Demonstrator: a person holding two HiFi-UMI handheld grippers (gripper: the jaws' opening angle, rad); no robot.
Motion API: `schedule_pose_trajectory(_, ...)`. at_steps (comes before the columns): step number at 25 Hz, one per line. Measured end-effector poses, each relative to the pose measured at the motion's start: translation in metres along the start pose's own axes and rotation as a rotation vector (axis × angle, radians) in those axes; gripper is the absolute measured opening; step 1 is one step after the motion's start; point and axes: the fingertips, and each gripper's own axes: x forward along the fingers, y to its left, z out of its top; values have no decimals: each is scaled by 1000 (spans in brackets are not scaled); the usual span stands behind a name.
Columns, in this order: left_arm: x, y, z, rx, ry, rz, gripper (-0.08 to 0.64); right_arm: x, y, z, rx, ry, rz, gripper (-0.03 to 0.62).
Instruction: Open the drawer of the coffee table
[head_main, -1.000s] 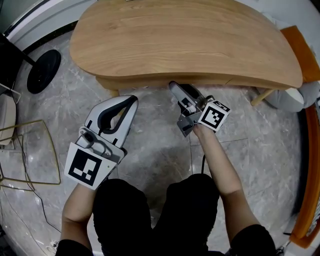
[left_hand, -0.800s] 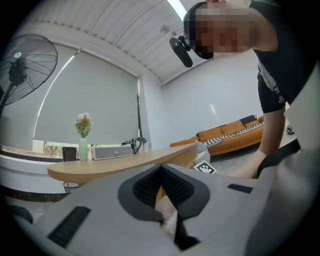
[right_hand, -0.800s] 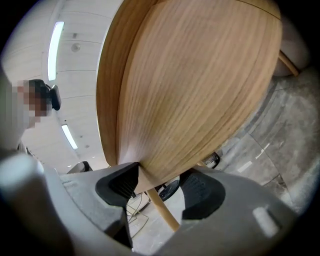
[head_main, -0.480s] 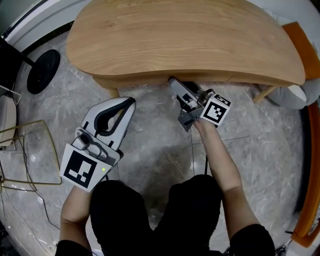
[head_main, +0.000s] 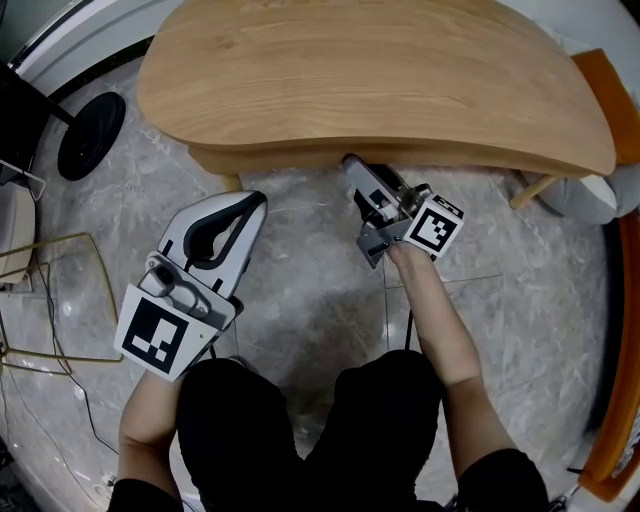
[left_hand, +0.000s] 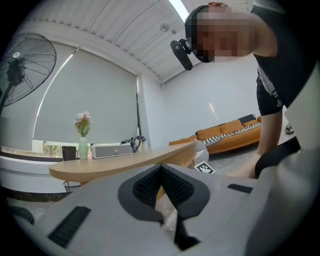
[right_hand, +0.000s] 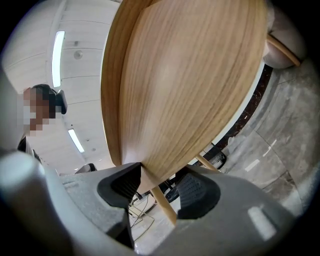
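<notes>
The wooden coffee table (head_main: 370, 70) fills the top of the head view, with its drawer front (head_main: 300, 160) showing as a lower band under the front edge. My right gripper (head_main: 352, 168) reaches under that edge, tilted slightly upward. In the right gripper view the drawer's wooden lower edge (right_hand: 150, 172) sits between its jaws (right_hand: 160, 189), which are closing. The left pad (right_hand: 124, 182) is at the wood and the right pad (right_hand: 197, 192) stands apart from it. My left gripper (head_main: 252, 203) hovers over the floor short of the table, shut and empty (left_hand: 161, 170).
A black fan base (head_main: 90, 135) and a thin gold wire frame (head_main: 60, 300) stand on the marble floor at left. A table leg (head_main: 527, 190), a grey round seat (head_main: 590, 195) and an orange sofa (head_main: 605, 95) lie at right. A flower vase (left_hand: 82, 135) and speaker (left_hand: 112, 150) stand beyond.
Both grippers keep their places. The head view has shifted slightly, so the left gripper sits a little lower left in the picture.
</notes>
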Motion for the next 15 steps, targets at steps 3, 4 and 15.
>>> schedule_pose_trajectory(3,-3,-2,2,7,-2,5,8,-4,5,-3,-3,2,3,213)
schedule_pose_trajectory(4,-3,-3,3,11,-6,5,8,-5,6,-4,-2,3,3,213)
schedule_pose_trajectory(15,-7,-12,9,22,-19,2,8,-27,31,-21,-26,41,38,198)
